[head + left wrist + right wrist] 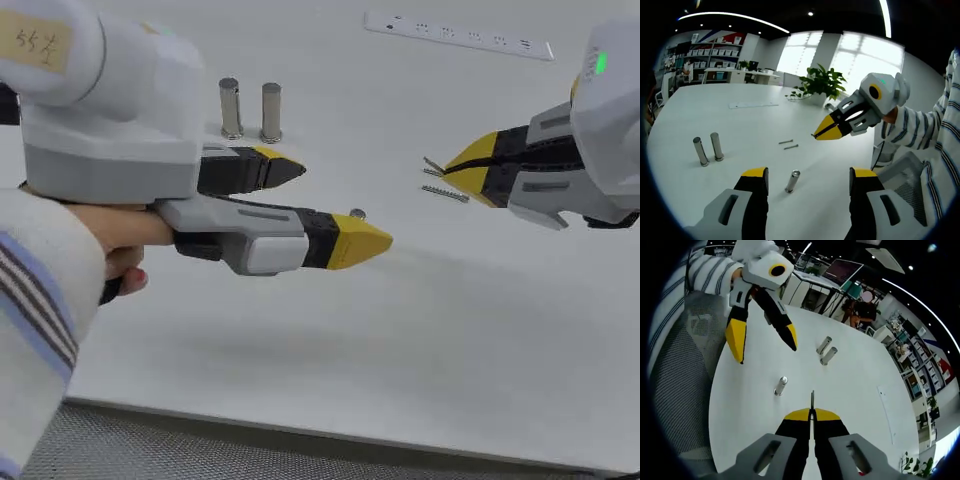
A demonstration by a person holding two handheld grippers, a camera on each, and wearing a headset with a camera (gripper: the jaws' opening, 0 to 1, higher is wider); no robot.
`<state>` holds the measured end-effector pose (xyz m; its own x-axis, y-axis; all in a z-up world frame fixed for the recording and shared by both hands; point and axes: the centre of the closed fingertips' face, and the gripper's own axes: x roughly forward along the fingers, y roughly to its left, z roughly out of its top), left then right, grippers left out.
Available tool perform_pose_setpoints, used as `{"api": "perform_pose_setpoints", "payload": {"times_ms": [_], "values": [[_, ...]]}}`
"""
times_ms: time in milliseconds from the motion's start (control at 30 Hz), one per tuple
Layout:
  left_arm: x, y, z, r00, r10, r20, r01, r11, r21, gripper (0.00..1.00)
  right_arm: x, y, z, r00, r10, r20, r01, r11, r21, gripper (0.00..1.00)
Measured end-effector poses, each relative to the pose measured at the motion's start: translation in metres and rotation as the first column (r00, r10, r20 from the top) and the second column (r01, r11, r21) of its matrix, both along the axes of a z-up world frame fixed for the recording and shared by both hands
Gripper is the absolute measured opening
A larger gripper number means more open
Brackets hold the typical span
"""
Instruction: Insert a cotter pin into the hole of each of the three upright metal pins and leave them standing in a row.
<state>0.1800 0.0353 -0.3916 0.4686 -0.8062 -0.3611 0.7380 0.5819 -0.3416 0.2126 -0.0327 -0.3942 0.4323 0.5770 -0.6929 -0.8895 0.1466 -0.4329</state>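
Two metal pins [231, 108]: plain silver cylinders, upright, side by side, far left. Third metal pin [793, 181]: upright, alone, nearer, right of pair. Two cotter pins [445, 193]: thin, grey, flat on table, further right. Third cotter pin [812, 397]: pinched in right gripper [812, 412] tips, off table.

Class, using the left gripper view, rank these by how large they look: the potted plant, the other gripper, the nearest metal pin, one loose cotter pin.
1. right gripper
2. potted plant, though it sits far back, so its real size is unsure
3. nearest metal pin
4. loose cotter pin
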Motion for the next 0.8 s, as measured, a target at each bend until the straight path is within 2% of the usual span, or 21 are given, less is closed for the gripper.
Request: {"api": "perform_pose_setpoints", "payload": {"times_ms": [167, 233, 467, 500, 600, 800], "values": [[0.002, -0.007, 0.004, 1.000, -0.007, -0.022, 0.006, 0.999, -0.038, 0.52, -0.011, 0.006, 0.004, 1.000, 0.018, 0.019, -0.019, 1.000, 0.018, 0.00], [0.001, -0.013, 0.007, 0.999, -0.008, -0.050, 0.005, 0.998, -0.068, 0.47, -0.018, 0.009, 0.005, 0.999, 0.026, 0.028, -0.027, 0.999, 0.023, 0.00], [-0.002, -0.024, 0.012, 0.994, -0.027, -0.105, 0.013, 0.991, -0.132, 0.29, -0.031, 0.015, 0.004, 0.999, 0.029, 0.028, -0.031, 0.999, 0.045, 0.00], [-0.003, -0.026, 0.013, 0.992, -0.033, -0.121, 0.015, 0.989, -0.145, 0.26, -0.033, 0.015, 0.005, 0.999, 0.028, 0.030, -0.030, 0.998, 0.049, 0.00], [-0.004, -0.031, 0.013, 0.988, -0.044, -0.150, 0.019, 0.986, -0.165, 0.19, -0.036, 0.017, 0.007, 0.999, 0.022, 0.030, -0.024, 0.998, 0.062, 0.00], [-0.007, -0.038, 0.011, 0.979, -0.055, -0.198, 0.018, 0.983, -0.184, 0.13, -0.046, 0.023, 0.009, 0.999, 0.024, 0.029, -0.026, 0.997, 0.075, 0.00]]}}
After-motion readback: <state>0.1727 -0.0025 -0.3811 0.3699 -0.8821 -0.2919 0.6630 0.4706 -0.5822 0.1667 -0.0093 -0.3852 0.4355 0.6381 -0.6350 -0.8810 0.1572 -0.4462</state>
